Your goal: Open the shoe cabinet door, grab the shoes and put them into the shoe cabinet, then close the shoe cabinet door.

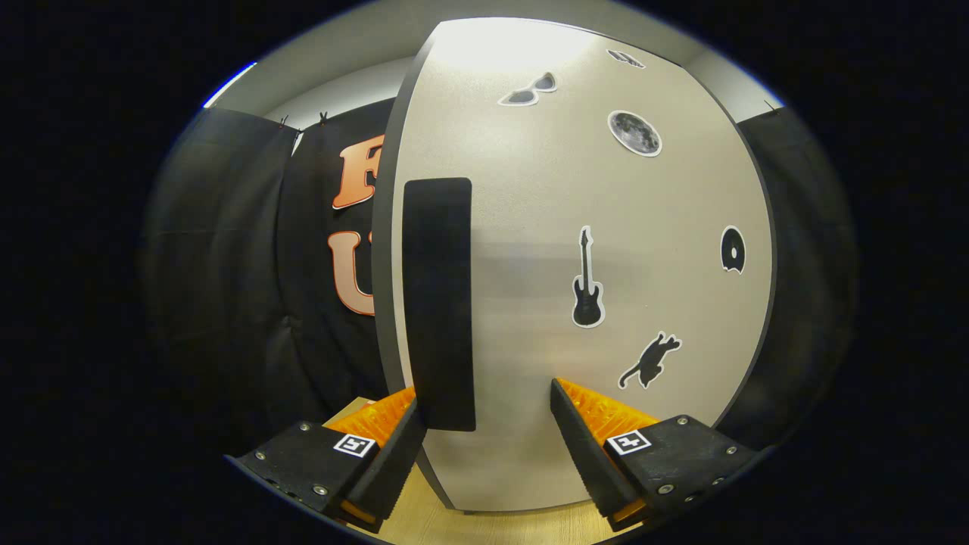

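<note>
Gripper view: tongs are spread around the door edge by the handle; opening step judged underway, pinch and pull needed next.

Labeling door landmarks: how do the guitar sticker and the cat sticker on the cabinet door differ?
The guitar sticker stands upright, long and narrow; the cat sticker is tilted and more sprawled. The guitar sits higher on the cabinet door, at mid height; the cat lies lower, just beyond the gripper's open fingers. Both are dark silhouettes with pale outlines, on the side of the door away from the black handle.
</note>
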Demonstrator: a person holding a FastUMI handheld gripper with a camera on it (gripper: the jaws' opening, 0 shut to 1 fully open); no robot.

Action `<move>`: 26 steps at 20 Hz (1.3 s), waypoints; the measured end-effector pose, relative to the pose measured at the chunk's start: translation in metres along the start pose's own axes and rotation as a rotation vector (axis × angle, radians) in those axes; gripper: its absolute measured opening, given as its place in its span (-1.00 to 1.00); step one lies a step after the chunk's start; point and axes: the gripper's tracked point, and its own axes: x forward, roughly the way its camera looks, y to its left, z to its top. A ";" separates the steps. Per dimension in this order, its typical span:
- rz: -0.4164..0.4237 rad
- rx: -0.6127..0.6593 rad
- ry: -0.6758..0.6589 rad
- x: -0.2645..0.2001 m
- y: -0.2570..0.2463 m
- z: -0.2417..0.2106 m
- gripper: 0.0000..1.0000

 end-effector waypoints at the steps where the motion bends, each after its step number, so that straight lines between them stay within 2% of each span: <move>1: -0.010 -0.002 0.000 0.003 0.000 -0.001 0.91; 11: -0.026 0.001 -0.014 0.007 -0.002 -0.001 0.92; 13: -0.004 0.009 0.008 0.004 0.002 -0.004 0.92; 19: -0.027 0.014 -0.022 -0.037 -0.005 0.013 0.92; 26: -0.063 -0.008 -0.023 -0.116 -0.023 0.022 0.92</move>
